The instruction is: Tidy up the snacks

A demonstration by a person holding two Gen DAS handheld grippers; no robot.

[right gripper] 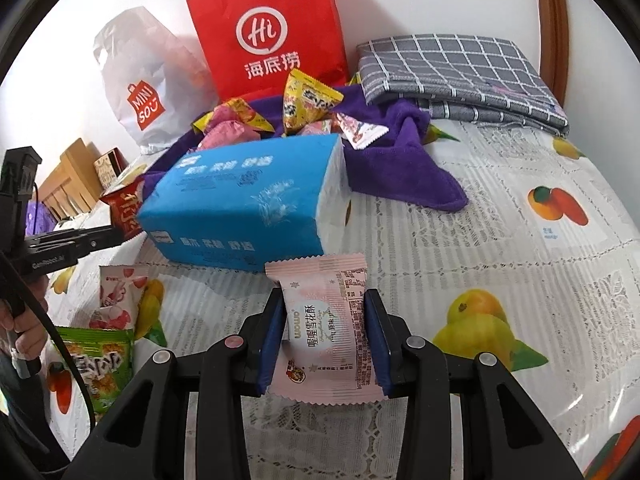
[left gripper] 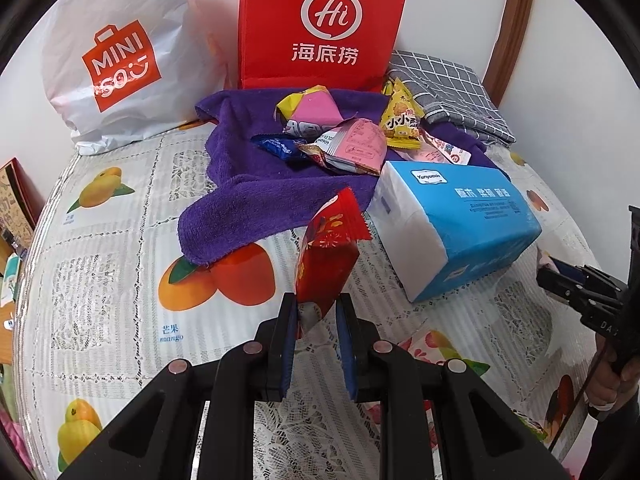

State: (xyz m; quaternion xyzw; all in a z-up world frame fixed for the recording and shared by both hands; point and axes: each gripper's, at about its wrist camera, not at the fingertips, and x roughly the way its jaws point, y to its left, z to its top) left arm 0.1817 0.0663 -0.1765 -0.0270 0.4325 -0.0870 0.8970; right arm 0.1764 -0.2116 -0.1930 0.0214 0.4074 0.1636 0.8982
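Note:
My left gripper [left gripper: 317, 312] is shut on the lower corner of a red snack packet [left gripper: 326, 252], which stands upright above the fruit-print tablecloth [left gripper: 100, 280]. In the right wrist view my right gripper [right gripper: 325, 320] is shut on a pale pink snack packet [right gripper: 326, 328], held flat between the blue pads. The red packet [right gripper: 126, 210] and left gripper [right gripper: 112, 236] show at that view's left. A pile of pink, yellow and blue snacks [left gripper: 340, 132] lies on a purple towel [left gripper: 248, 196] behind. The right gripper [left gripper: 560, 280] shows at the left wrist view's right edge.
A blue tissue pack [left gripper: 456, 224] lies between the grippers. A red paper bag [left gripper: 320, 24] and white plastic bag [left gripper: 116, 52] stand at the back wall. Folded grey checked cloth [right gripper: 460, 76] lies back right. A green packet [right gripper: 98, 364] and a red-white packet [right gripper: 120, 292] lie near left.

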